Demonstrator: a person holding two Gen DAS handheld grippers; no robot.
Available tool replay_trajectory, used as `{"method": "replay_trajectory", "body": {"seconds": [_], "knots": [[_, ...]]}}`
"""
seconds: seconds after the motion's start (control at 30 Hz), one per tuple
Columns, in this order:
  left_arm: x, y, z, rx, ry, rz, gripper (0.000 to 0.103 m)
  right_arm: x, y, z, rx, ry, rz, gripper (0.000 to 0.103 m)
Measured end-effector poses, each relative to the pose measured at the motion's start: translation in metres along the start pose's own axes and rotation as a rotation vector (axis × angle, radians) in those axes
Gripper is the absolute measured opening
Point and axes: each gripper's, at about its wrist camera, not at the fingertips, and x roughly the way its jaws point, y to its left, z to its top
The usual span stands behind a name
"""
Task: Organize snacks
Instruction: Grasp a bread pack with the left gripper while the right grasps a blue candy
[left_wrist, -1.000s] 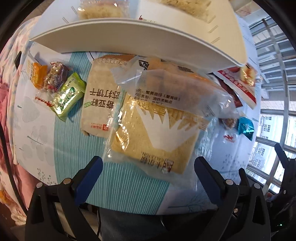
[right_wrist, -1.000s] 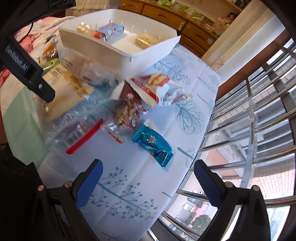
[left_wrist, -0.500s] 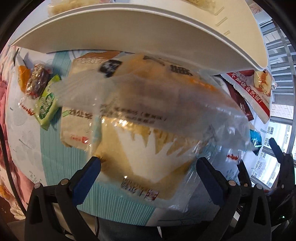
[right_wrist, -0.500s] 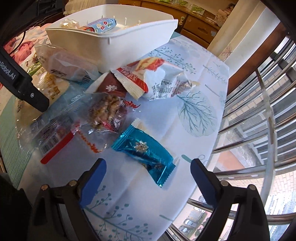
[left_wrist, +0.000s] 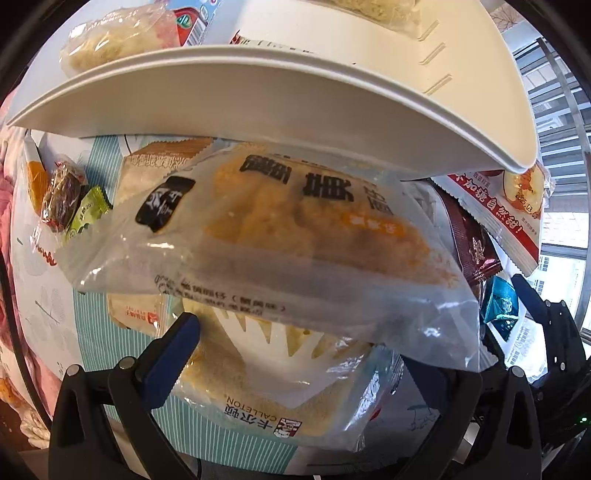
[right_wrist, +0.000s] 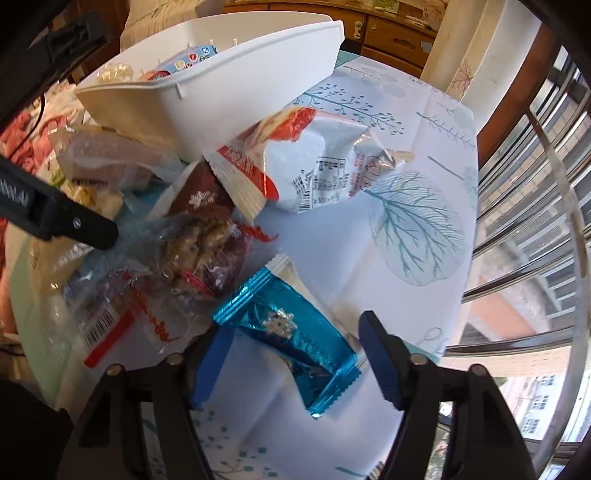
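A blue foil snack packet (right_wrist: 295, 343) lies on the tree-print tablecloth (right_wrist: 417, 221), between the fingers of my right gripper (right_wrist: 293, 358). Its jaws are closing; the right pad still stands clear of the wrapper. My left gripper (left_wrist: 295, 354) is open and points down over a frosted bag of yellow cake (left_wrist: 295, 236), which rests on a clear bag of toast (left_wrist: 266, 387). That frosted bag hides the left gripper's right fingertip. The white divided tray (left_wrist: 295, 110) with several snacks inside stands just beyond; it is also in the right wrist view, white tray (right_wrist: 221, 92).
A red-and-white packet (right_wrist: 295, 162), a brown packet (right_wrist: 199, 199) and a clear packet of nut clusters (right_wrist: 199, 254) lie beside the tray. Small sweets (left_wrist: 74, 210) lie at the left. The table's edge and a metal window railing (right_wrist: 535, 221) are close on the right.
Both grippers have come down. The cake and toast bags now fill the left wrist view. The right gripper's jaws have narrowed around the blue packet.
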Motion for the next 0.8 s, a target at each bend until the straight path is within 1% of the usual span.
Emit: {"method": "replay_trajectory", "body": {"seconds": [0.07, 0.2, 0.23, 0.3, 0.37, 0.4, 0.63, 0.8], "knots": [[-0.001, -0.005, -0.001, 0.003, -0.026, 0.010, 0.103, 0.000, 0.002, 0.000, 0.004, -0.009, 0.009, 0.060], [-0.001, -0.020, -0.005, 0.020, -0.081, 0.054, 0.103, -0.001, 0.007, 0.001, -0.009, -0.014, 0.018, 0.051], [-0.001, -0.021, -0.005, 0.021, -0.086, 0.058, 0.102, -0.001, 0.007, 0.001, -0.008, -0.014, 0.019, 0.050], [-0.002, -0.025, -0.004, 0.021, -0.093, 0.064, 0.099, -0.002, 0.008, 0.002, -0.007, -0.013, 0.018, 0.045], [-0.004, -0.027, -0.006, 0.023, -0.099, 0.070, 0.094, -0.002, 0.009, 0.002, -0.005, -0.012, 0.018, 0.043], [-0.004, -0.027, -0.006, 0.024, -0.104, 0.079, 0.091, -0.002, 0.009, 0.002, -0.003, -0.010, 0.017, 0.043], [-0.009, -0.033, -0.023, 0.046, -0.112, 0.092, 0.082, -0.003, 0.007, 0.002, 0.034, 0.017, 0.036, 0.042], [-0.010, -0.042, -0.036, 0.062, -0.105, 0.107, 0.073, -0.004, 0.006, 0.001, 0.060, 0.035, 0.061, 0.042]]}}
